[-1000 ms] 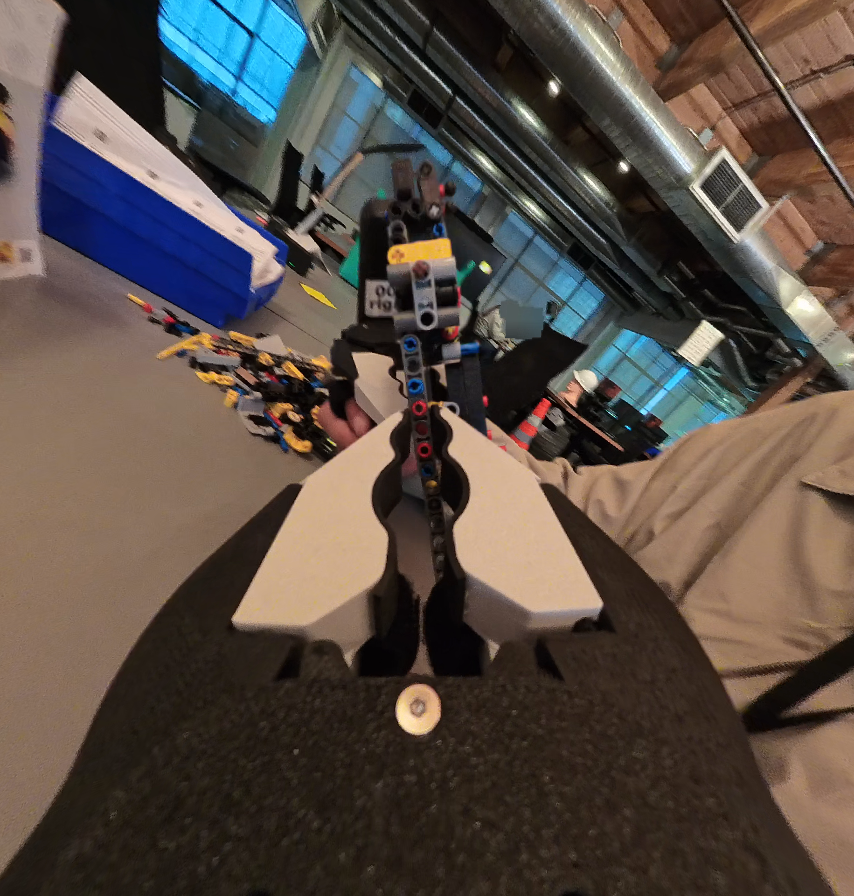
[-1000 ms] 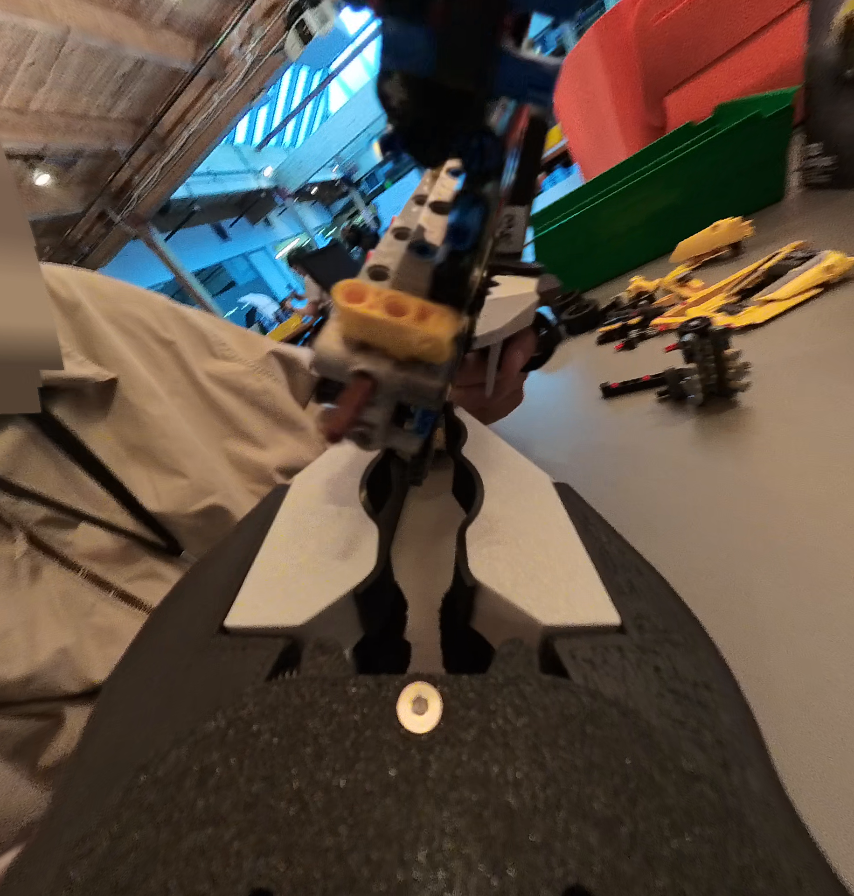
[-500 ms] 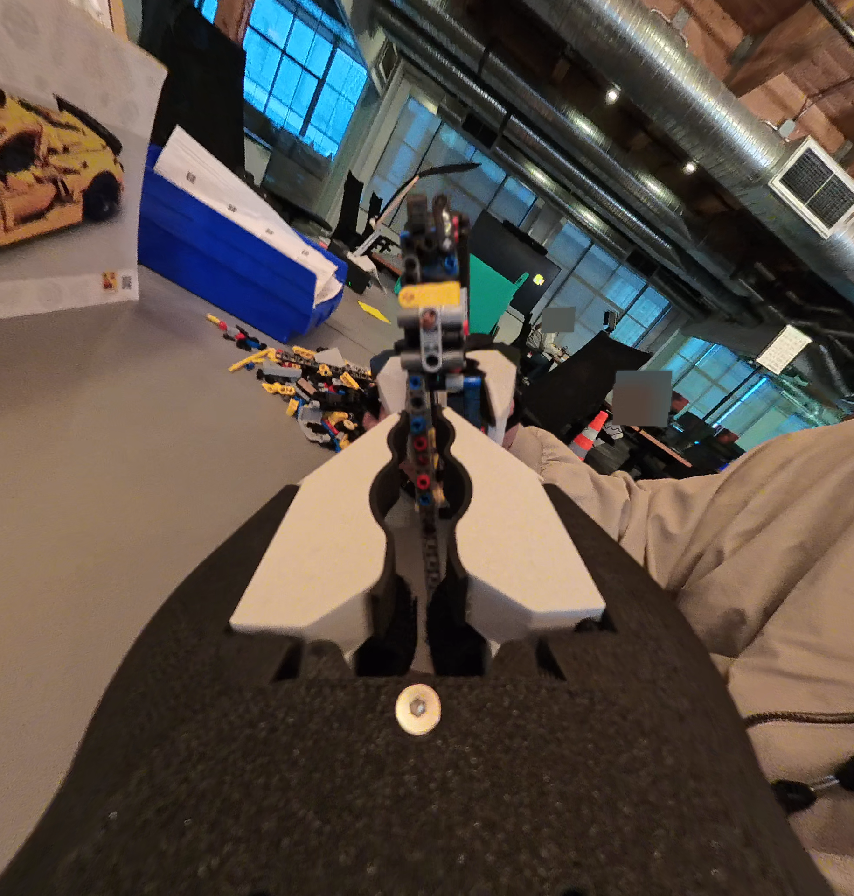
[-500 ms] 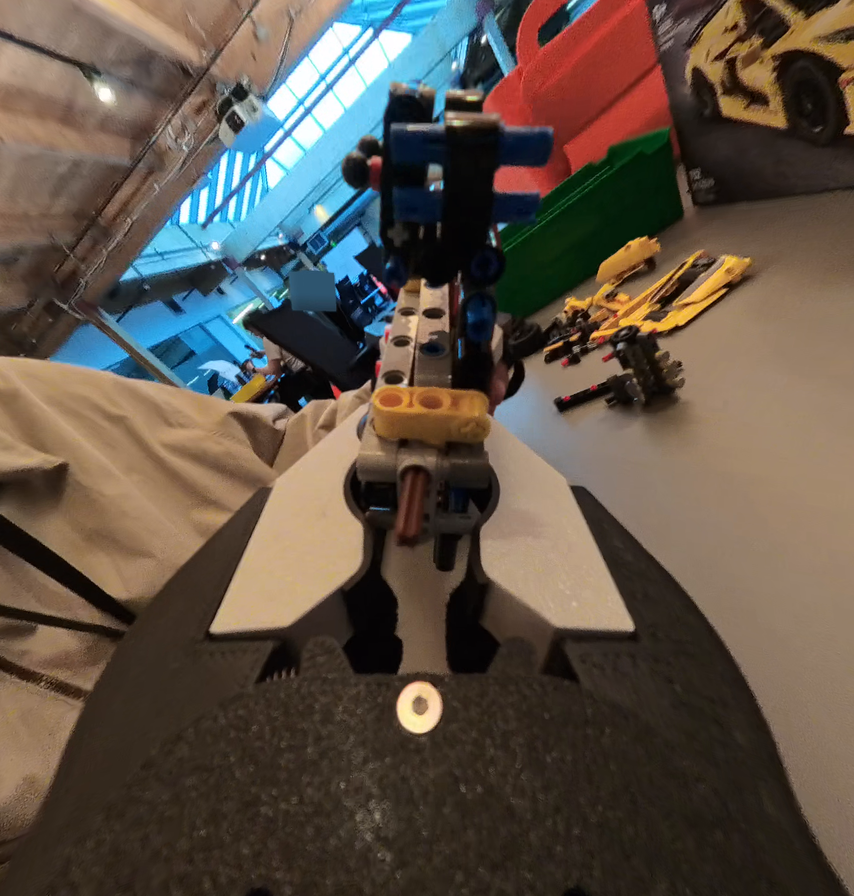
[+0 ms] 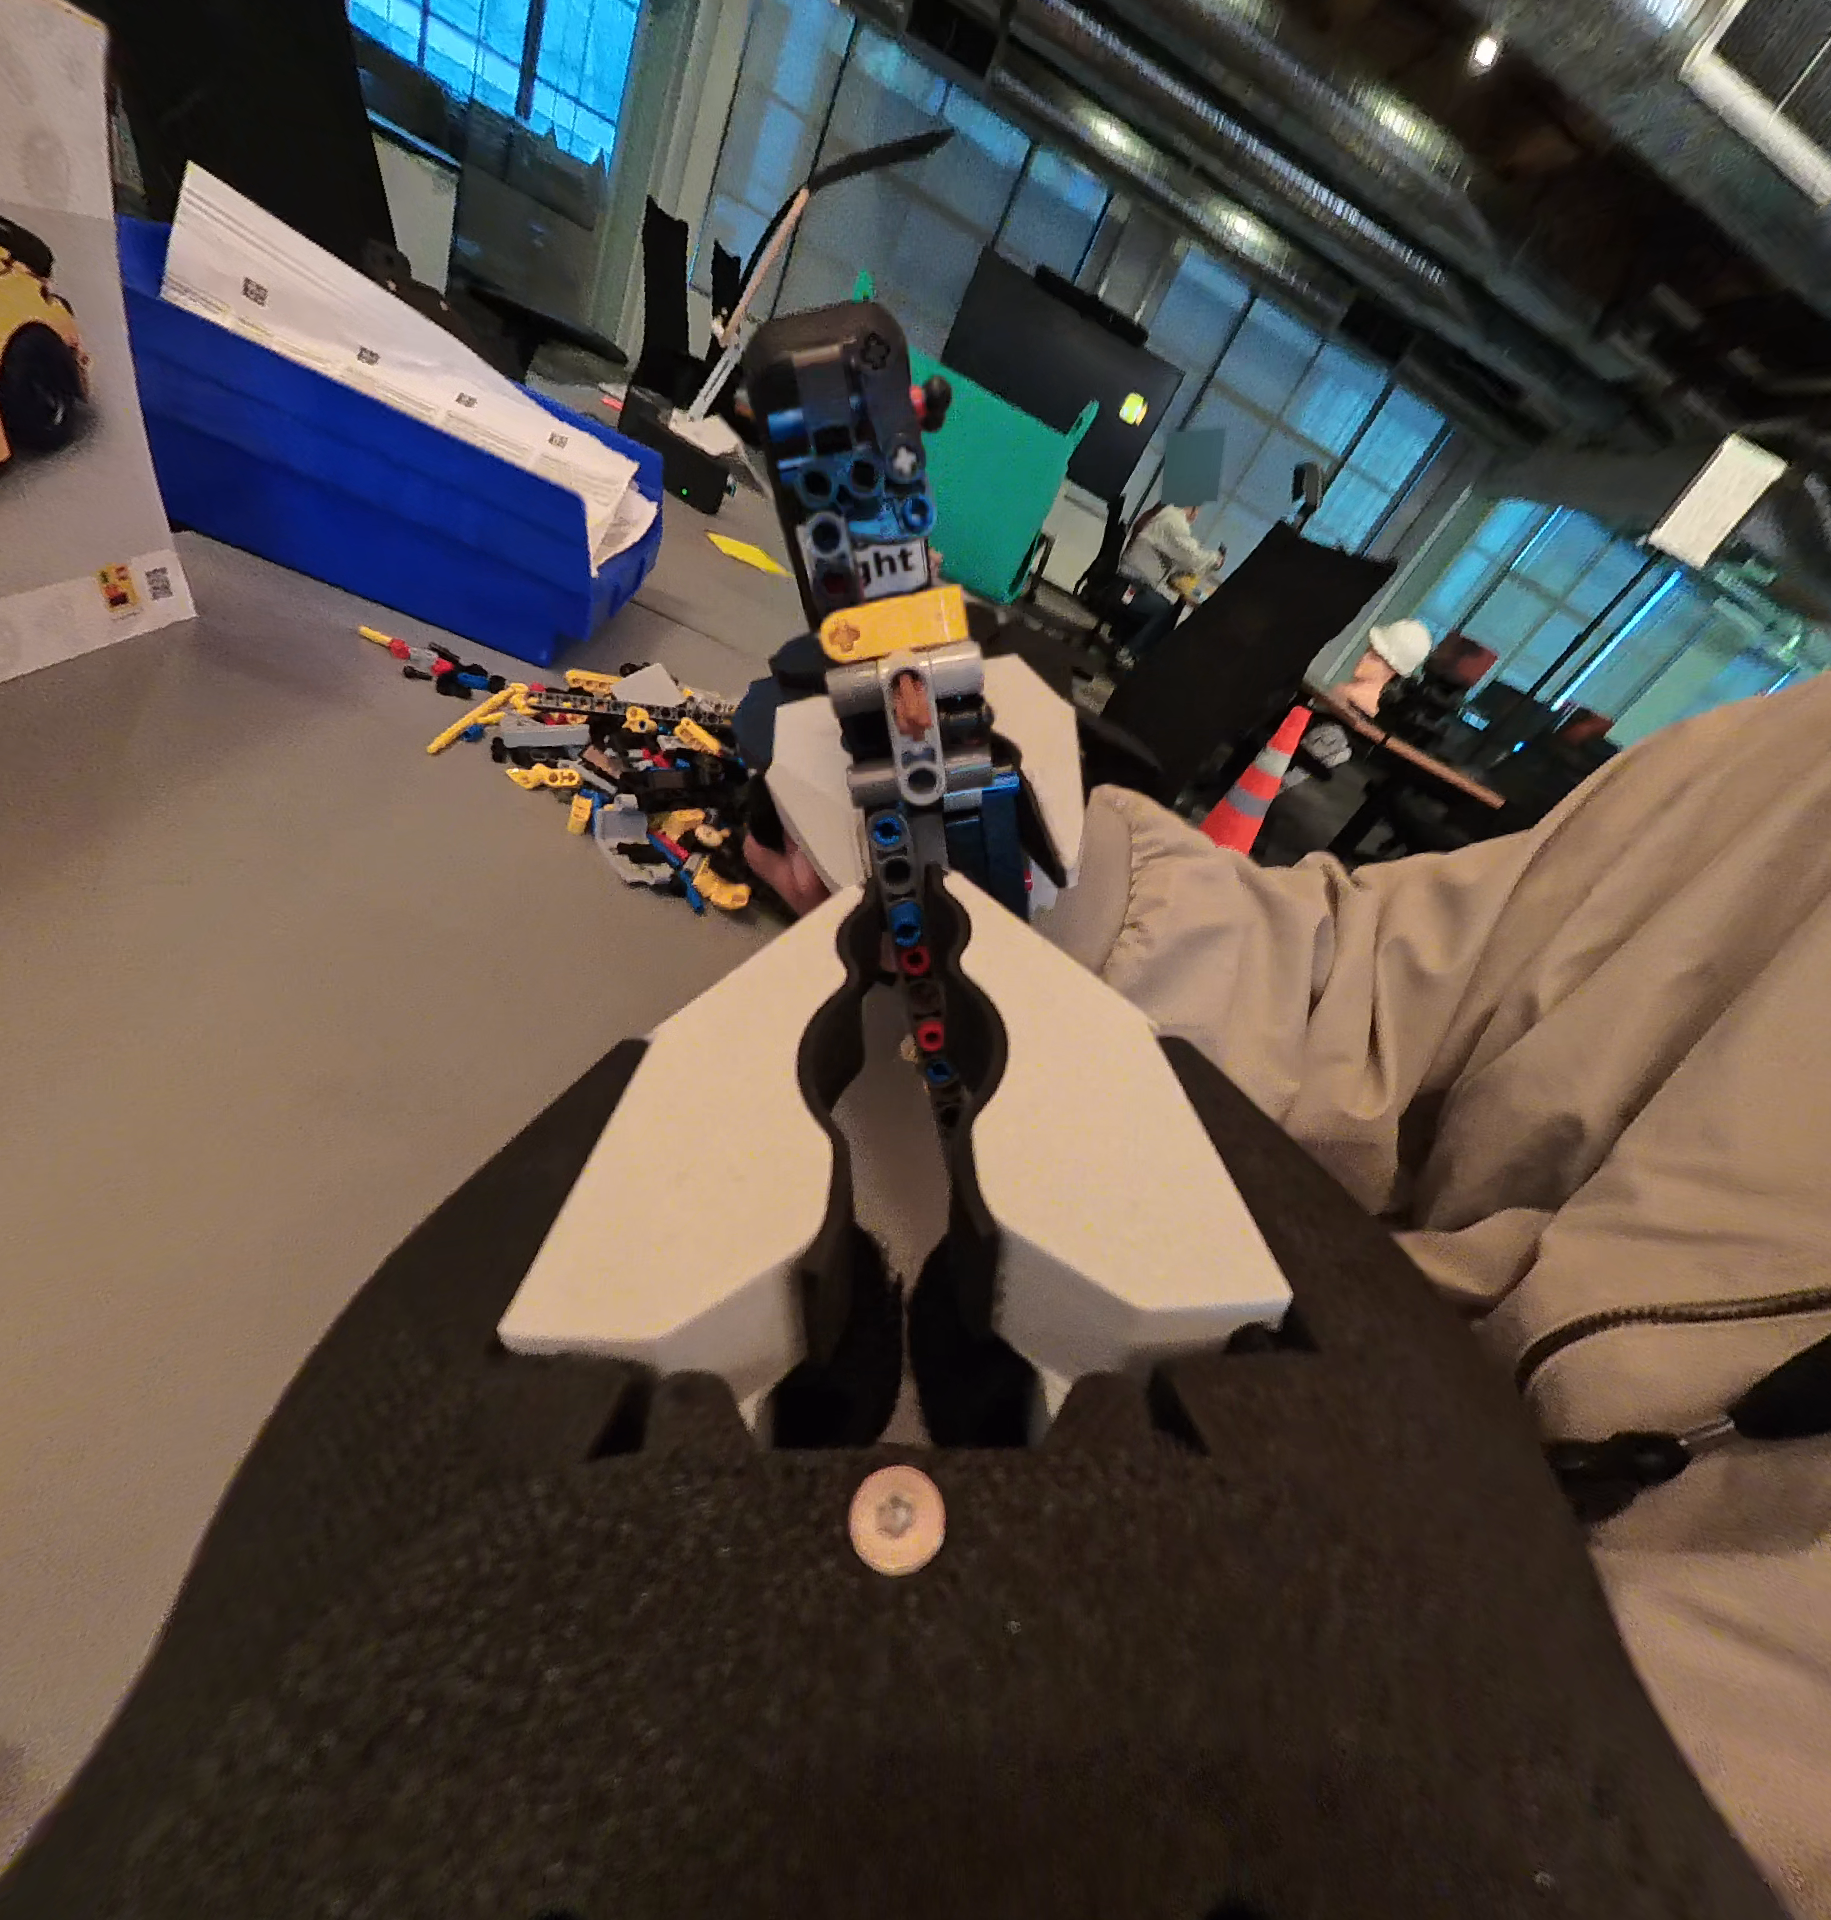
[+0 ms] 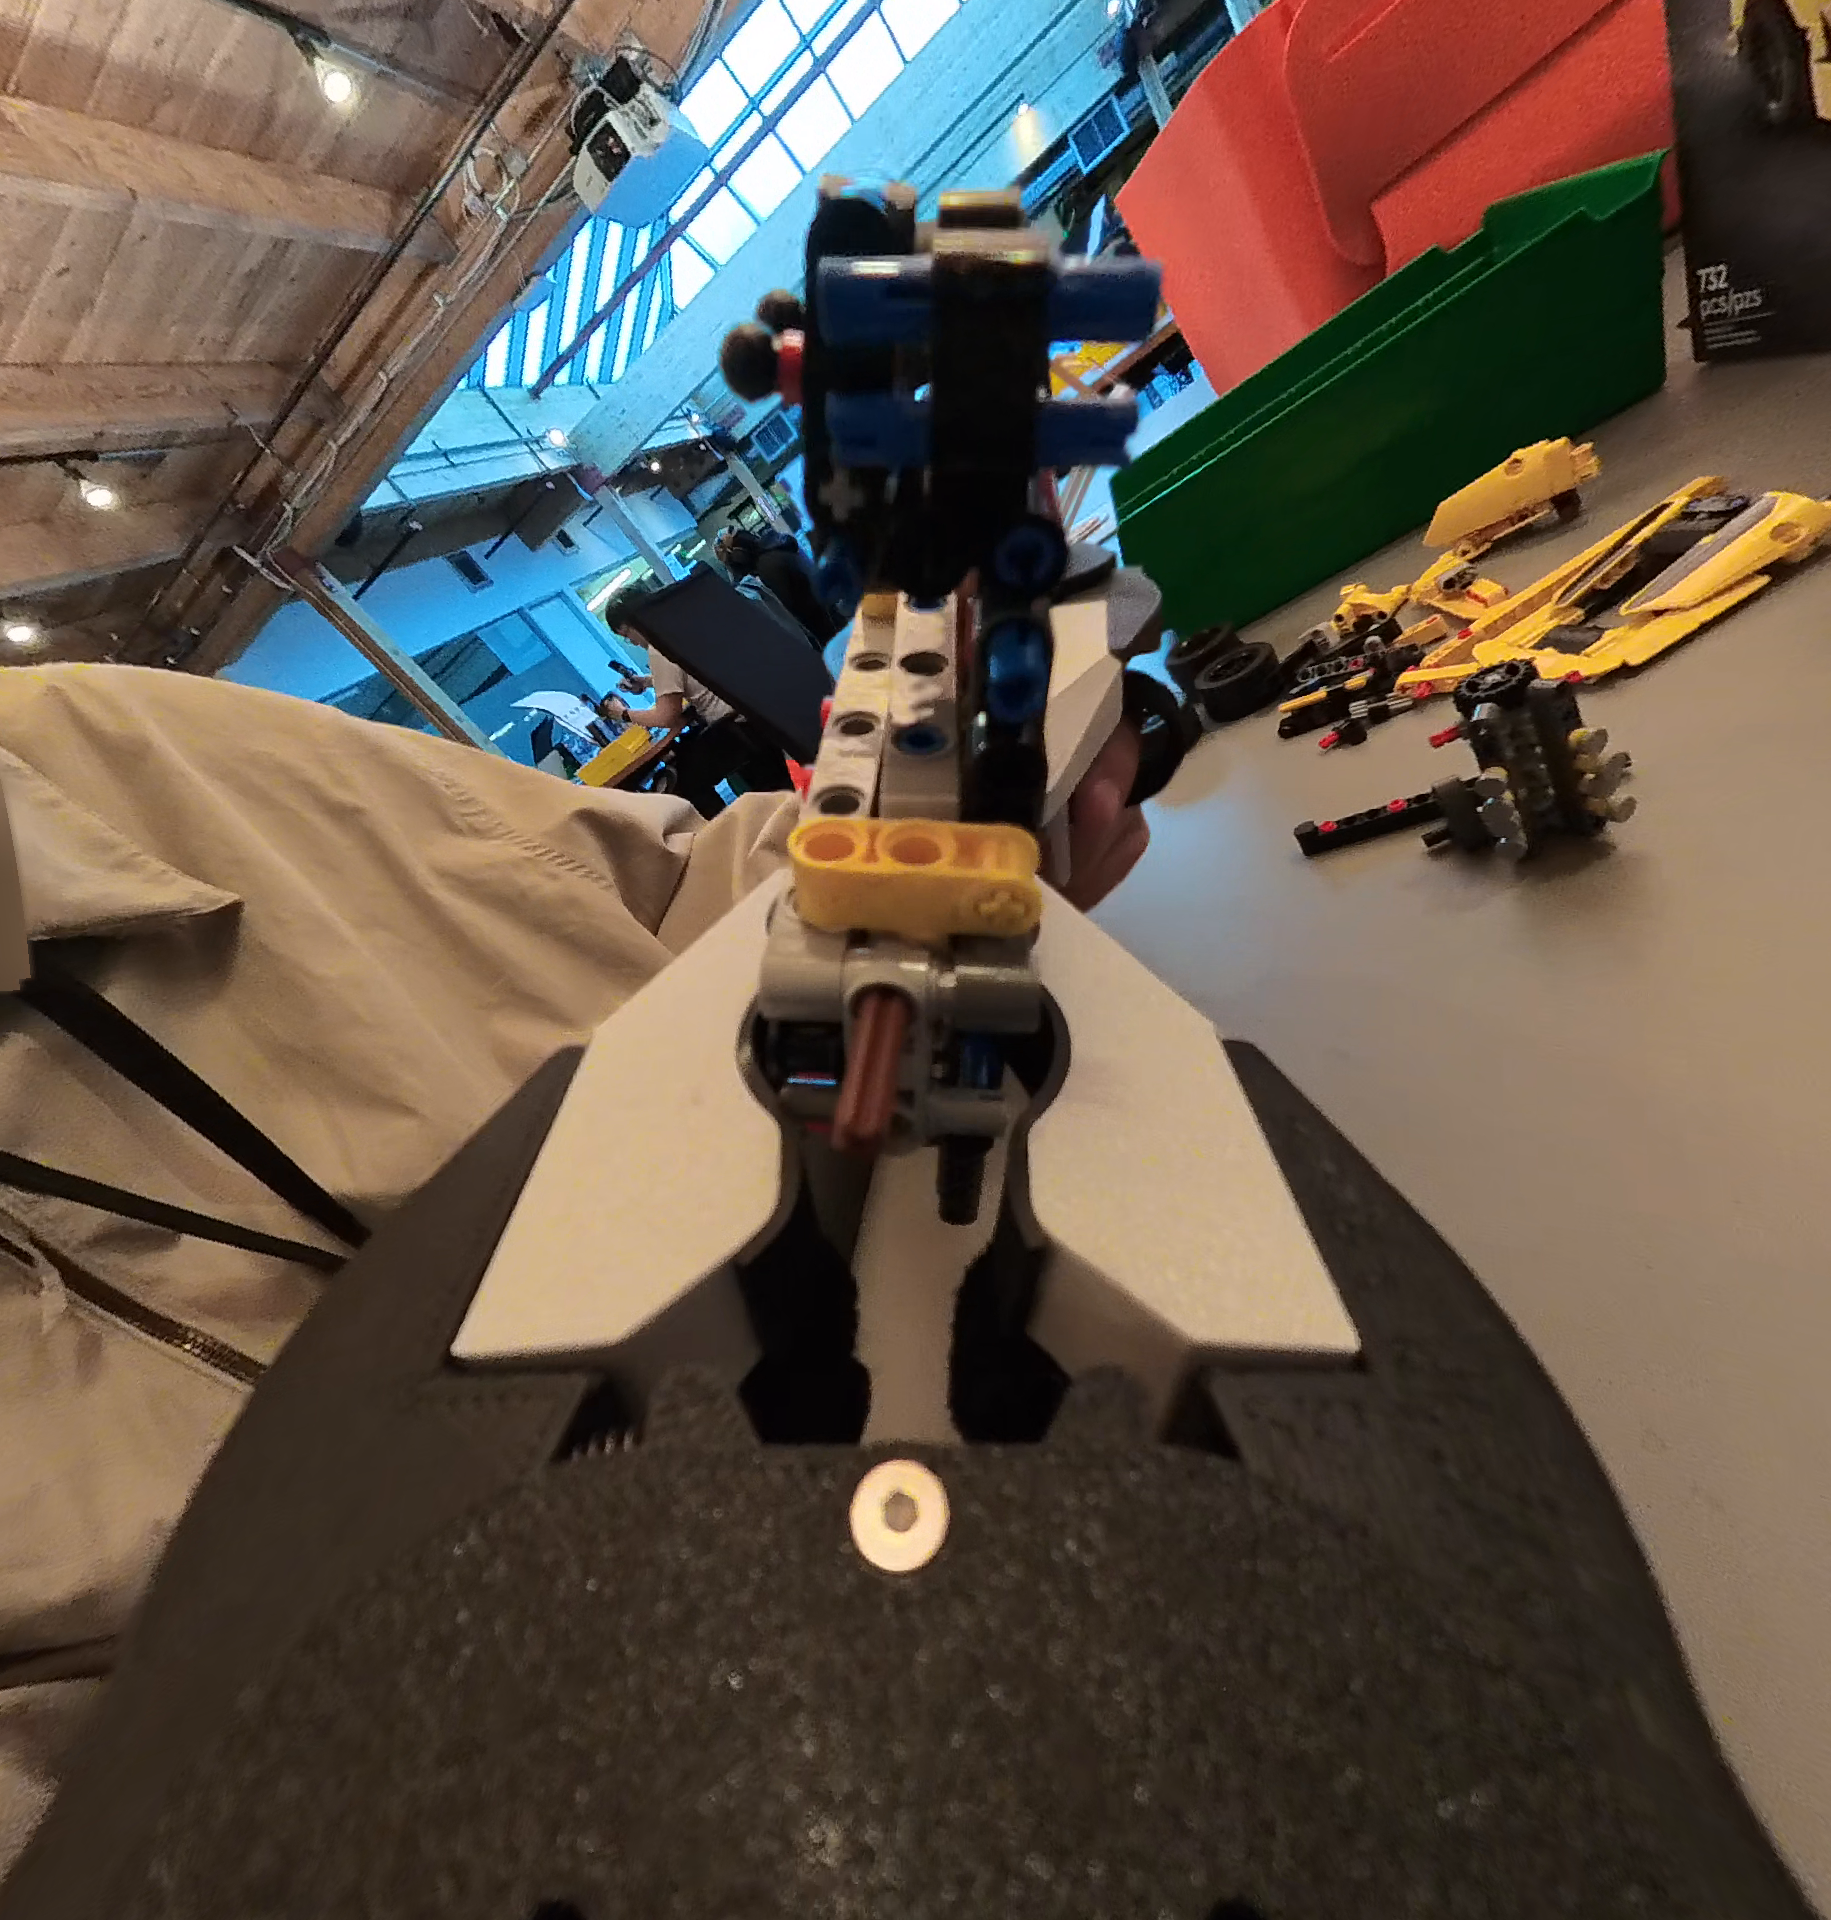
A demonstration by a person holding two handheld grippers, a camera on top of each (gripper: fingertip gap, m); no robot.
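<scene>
Grey table (image 5: 215, 1039), both grippers' fingers clamped on one brick assembly (image 5: 895, 717), blue bin (image 5: 371, 488) left view only, green bin (image 6: 1410, 416) right view only.

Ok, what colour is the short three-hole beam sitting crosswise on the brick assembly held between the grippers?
Yellow, clearest in the right wrist view.

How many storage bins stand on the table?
2: a blue bin holding papers, far left in the left wrist view, and a green bin, far right in the right wrist view. Others may be hidden.
</scene>
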